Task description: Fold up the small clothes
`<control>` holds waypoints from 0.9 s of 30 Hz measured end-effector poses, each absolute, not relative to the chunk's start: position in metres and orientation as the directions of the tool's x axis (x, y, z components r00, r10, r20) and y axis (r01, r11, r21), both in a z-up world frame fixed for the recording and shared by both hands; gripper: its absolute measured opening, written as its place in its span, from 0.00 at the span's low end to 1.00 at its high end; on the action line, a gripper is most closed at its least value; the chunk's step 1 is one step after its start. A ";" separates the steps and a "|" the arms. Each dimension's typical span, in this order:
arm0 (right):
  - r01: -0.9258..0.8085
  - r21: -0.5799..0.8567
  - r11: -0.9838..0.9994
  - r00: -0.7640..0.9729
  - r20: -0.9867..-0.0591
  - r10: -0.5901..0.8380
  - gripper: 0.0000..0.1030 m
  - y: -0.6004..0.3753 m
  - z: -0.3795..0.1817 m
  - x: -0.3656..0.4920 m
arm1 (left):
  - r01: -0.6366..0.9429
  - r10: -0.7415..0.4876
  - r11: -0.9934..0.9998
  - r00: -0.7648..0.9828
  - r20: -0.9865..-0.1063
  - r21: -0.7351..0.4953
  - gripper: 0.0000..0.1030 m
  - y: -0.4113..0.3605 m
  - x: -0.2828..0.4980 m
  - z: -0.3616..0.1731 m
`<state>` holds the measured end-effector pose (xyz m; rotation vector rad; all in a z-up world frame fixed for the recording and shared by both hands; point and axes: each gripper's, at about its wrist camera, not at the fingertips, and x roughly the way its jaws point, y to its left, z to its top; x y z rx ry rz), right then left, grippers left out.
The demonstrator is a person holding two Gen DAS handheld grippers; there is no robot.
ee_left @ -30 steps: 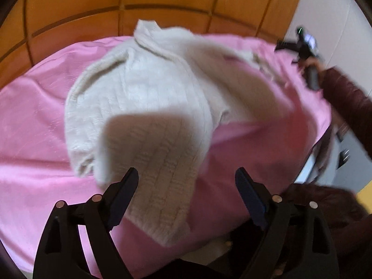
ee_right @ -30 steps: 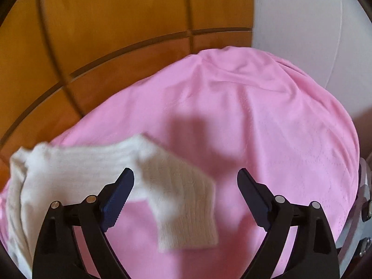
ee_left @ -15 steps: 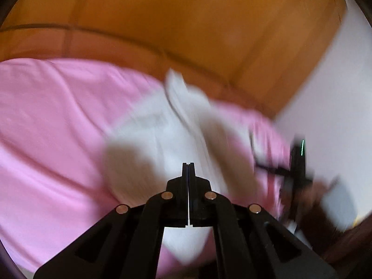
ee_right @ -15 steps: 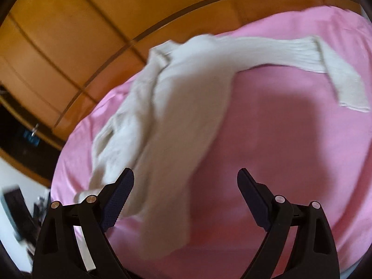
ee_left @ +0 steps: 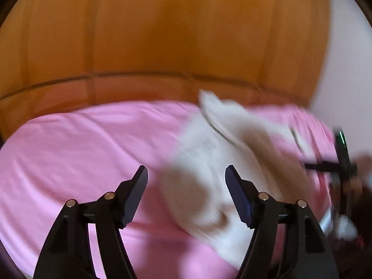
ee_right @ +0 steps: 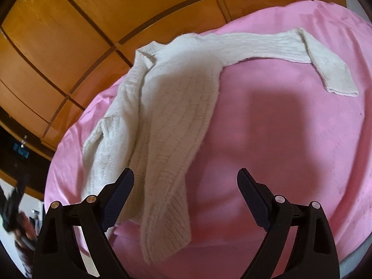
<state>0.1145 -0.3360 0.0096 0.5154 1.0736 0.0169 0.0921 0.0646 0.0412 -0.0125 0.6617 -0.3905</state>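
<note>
No readable text anywhere here, honestly. No labels, brand names or numbers turn up in either wrist view. The closest thing is a small blue glowing panel at the far left edge of the right wrist view, but it's way too tiny and blurry to make anything out. The left wrist view is motion-blurred all over.

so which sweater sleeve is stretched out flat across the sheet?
The far sleeve of the sweater: it runs out sideways with its cuff bent down. The near sleeve lies bunched against the body.
</note>
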 end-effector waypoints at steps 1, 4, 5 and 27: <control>0.237 0.409 0.881 0.485 -0.836 0.258 0.87 -0.337 0.008 0.113 | 0.407 -0.374 0.908 0.690 -0.619 -0.095 0.66 0.041 0.083 0.032; 0.264 0.415 0.871 0.483 -0.838 0.253 0.87 -0.339 0.004 0.107 | 0.561 -0.389 0.827 0.613 -0.688 0.032 0.68 -0.021 0.054 0.007; 0.272 0.421 0.865 0.485 -0.837 0.255 0.87 -0.340 0.002 0.105 | 0.605 -0.370 0.790 0.600 -0.709 0.100 0.68 -0.041 0.042 -0.004; 0.317 0.404 0.858 0.475 -0.851 0.225 0.87 -0.341 -0.011 0.096 | -0.078 -0.178 0.914 0.805 -0.567 -0.397 0.05 0.227 0.189 0.099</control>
